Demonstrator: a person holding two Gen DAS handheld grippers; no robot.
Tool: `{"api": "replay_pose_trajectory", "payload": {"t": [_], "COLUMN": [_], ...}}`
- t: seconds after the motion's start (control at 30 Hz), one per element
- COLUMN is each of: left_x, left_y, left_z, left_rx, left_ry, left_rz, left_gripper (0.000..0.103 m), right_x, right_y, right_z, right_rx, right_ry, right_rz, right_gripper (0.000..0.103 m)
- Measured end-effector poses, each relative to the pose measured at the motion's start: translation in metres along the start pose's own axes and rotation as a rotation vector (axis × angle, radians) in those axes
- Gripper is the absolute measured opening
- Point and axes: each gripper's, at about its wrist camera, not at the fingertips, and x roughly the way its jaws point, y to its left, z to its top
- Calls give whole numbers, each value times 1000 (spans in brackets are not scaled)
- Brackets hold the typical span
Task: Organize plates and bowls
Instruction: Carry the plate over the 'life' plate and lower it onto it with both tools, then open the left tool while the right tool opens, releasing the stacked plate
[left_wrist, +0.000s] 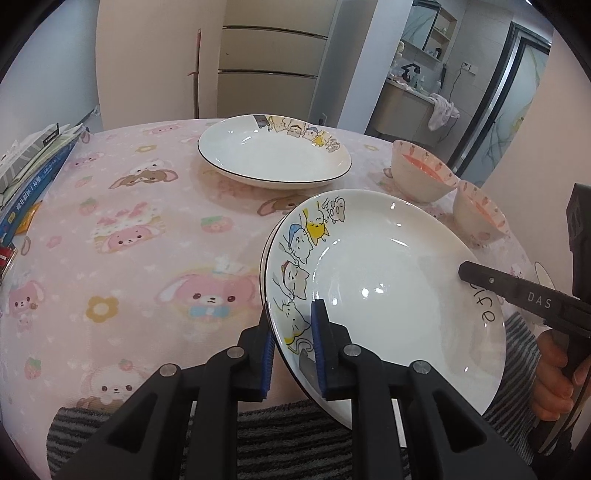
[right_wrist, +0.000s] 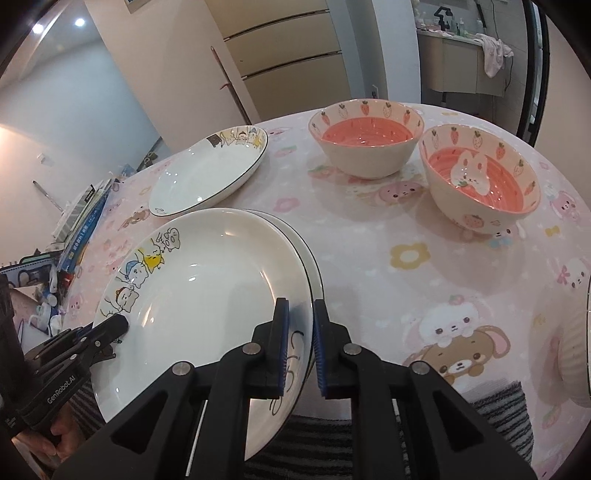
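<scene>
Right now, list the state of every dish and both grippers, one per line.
Held cat plate: tilted, gripped at opposite rims by both grippers.
Second plate under it: stacked beneath, only its edge shows.
Far cat plate: flat on the tablecloth, empty.
Plain strawberry bowl: upright, empty.
Rabbit strawberry bowl: upright, empty.
Left gripper: shut on the plate rim.
Right gripper: shut on the plate rim.

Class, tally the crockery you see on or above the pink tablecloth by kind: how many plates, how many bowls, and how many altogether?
Plates: 3 (far plate on the tablecloth; held stack of top plate and lower plate)
Bowls: 2 (left bowl, right bowl)
Total: 5
Not counted: a cut-off rim at the picture's edge, too little shown to tell.
</scene>
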Motion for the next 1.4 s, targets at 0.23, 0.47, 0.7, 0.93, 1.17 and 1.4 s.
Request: {"api": "replay_pose_trajectory", "payload": {"t": [0.23, 0.47, 0.7, 0.93, 1.17, 1.4], "left_x": [2, 3, 12, 16, 17, 18], "left_y": [-9, -17, -19, -19, -23, -29], "left_z": [-2, -4, -4, -5, -5, -6], "left_rx": [47, 86, 81, 78, 90, 118], "left_ry": [-2, 0, 35, 53, 53, 58], "left_rz": [13, -1, -21, -14, 4, 27], "left_gripper": [19, 19, 20, 22, 23, 31], "right_x": [-1, -2, -6, -8, -8, -9], "right_y": [1, -8, -11, -12, -9, -25], "right_z": [-1, 0, 2, 2, 0, 2], "right_rx": [-7, 30, 37, 54, 36, 120], "right_ry": [0, 12, -3, 8, 2, -24], "right_rz": [-49, -58, -69, -12, -28, -17], "right_gripper": [14, 15, 18, 30, 28, 8]}}
